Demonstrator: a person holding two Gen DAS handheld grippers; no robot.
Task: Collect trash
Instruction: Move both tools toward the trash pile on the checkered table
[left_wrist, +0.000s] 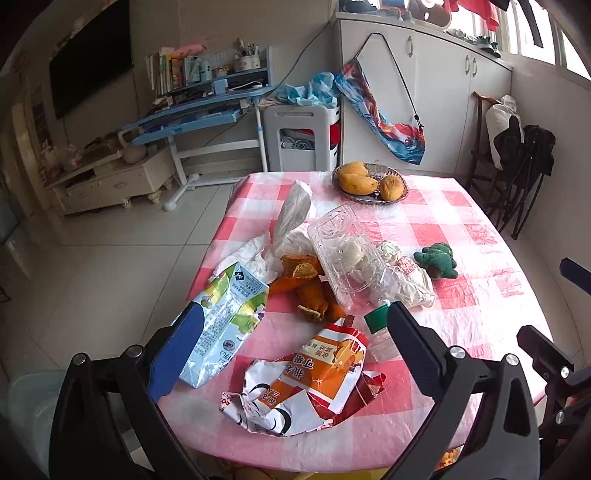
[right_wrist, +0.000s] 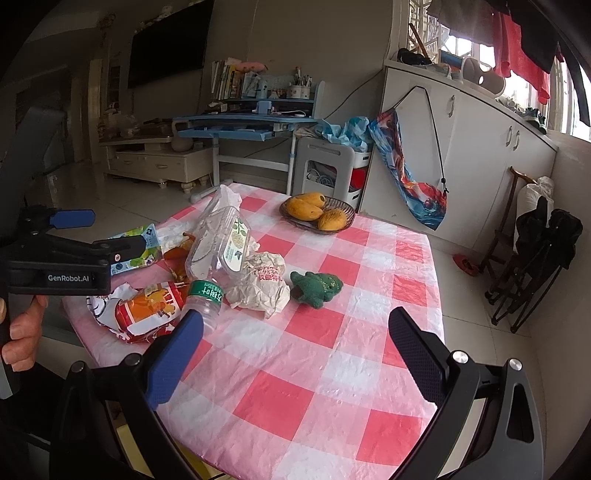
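Trash lies in a heap on the pink checked table (left_wrist: 461, 229): a green and white carton pouch (left_wrist: 225, 317), a torn orange snack wrapper (left_wrist: 314, 380), orange peels (left_wrist: 303, 280), a clear plastic box (left_wrist: 343, 251), crumpled white paper (left_wrist: 406, 280) and a green-capped bottle (left_wrist: 376, 325). My left gripper (left_wrist: 295, 310) hangs open over the wrapper, its blue pad beside the pouch. My right gripper (right_wrist: 295, 315) is open above bare tablecloth, with the bottle (right_wrist: 205, 299) and the wrapper (right_wrist: 147, 310) by its left finger. The left gripper (right_wrist: 118, 229) also shows there.
A green plush toy (right_wrist: 317, 288) lies right of the white paper (right_wrist: 262, 284). A wire bowl (right_wrist: 343, 206) of mangoes stands at the table's far side. A hand (right_wrist: 22, 332) holds the left gripper's handle. A white cabinet (right_wrist: 461, 147) and folded chairs (right_wrist: 535, 258) stand behind.
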